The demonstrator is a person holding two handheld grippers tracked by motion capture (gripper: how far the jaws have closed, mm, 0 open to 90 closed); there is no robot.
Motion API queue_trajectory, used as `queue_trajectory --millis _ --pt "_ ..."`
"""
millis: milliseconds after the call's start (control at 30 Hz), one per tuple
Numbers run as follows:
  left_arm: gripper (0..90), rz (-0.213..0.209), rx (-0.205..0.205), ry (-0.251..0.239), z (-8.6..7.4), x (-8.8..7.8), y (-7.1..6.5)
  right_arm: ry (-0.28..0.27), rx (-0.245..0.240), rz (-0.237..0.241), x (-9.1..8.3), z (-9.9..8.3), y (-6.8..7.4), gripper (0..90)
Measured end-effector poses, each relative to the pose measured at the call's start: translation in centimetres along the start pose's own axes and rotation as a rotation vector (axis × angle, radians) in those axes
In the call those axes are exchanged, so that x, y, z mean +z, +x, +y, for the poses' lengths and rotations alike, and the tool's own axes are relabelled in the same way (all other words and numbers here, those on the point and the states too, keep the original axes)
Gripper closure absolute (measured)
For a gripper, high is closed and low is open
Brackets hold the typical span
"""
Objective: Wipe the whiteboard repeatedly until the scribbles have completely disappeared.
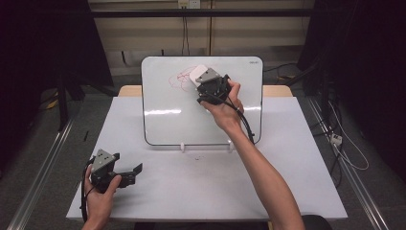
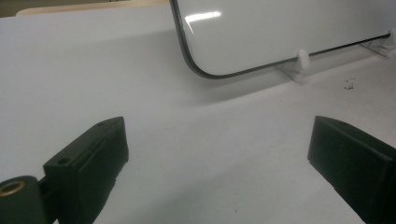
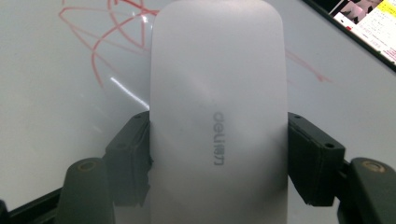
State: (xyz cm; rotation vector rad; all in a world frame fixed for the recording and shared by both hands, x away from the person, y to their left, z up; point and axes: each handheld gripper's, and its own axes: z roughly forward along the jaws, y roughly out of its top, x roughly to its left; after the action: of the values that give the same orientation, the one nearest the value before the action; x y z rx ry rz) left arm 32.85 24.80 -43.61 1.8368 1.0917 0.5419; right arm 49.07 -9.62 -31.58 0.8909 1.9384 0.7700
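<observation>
A whiteboard [image 1: 167, 110] stands tilted on two small white feet at the back of the table, with red scribbles [image 1: 179, 79] near its top. My right gripper [image 1: 203, 79] is shut on a white eraser [image 1: 198, 73], held against the board over the scribbles. In the right gripper view the eraser [image 3: 219, 93] sits clamped between both black pads, with red lines [image 3: 100, 42] on the board behind it. My left gripper [image 1: 136, 173] rests open on the table at the front left, nothing between its jaws. In its own view the jaws stand wide apart and the board's lower corner [image 2: 196, 65] lies ahead.
The white table [image 1: 191, 191] carries the board on its feet [image 1: 182, 146]. Dark curtains hang on both sides. Cables and a power strip [image 1: 336, 140] lie on the floor at the right. A metal rail [image 1: 43, 167] runs along the floor at the left.
</observation>
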Motion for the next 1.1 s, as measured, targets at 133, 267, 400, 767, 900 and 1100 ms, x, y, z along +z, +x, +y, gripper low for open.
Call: queue_trajectory --millis 133,267,400,767,900,1100 --pt "5.0 0.001 -0.006 -0.001 0.0 0.0 0.1 0.001 0.012 -0.006 0.0 0.3 -0.7 31.5" --pt "4.9 0.001 -0.008 -0.001 -0.1 -0.1 0.2 -0.004 0.037 -0.018 0.0 0.7 -2.1 31.5" --pt "4.9 0.003 -0.007 -0.001 -0.1 -0.1 0.2 0.0 0.054 -0.031 0.1 1.1 -3.1 31.5" --pt "4.9 0.001 -0.002 0.004 0.0 0.1 -0.1 0.006 0.035 -0.027 0.0 0.5 -1.9 31.5" --pt "5.0 0.003 0.0 0.003 0.0 0.1 -0.1 0.017 0.001 -0.005 0.0 0.1 -0.5 31.5" --pt "4.9 0.0 0.004 0.006 0.0 0.2 -0.3 0.005 -0.075 0.037 0.0 -0.8 3.0 31.5"
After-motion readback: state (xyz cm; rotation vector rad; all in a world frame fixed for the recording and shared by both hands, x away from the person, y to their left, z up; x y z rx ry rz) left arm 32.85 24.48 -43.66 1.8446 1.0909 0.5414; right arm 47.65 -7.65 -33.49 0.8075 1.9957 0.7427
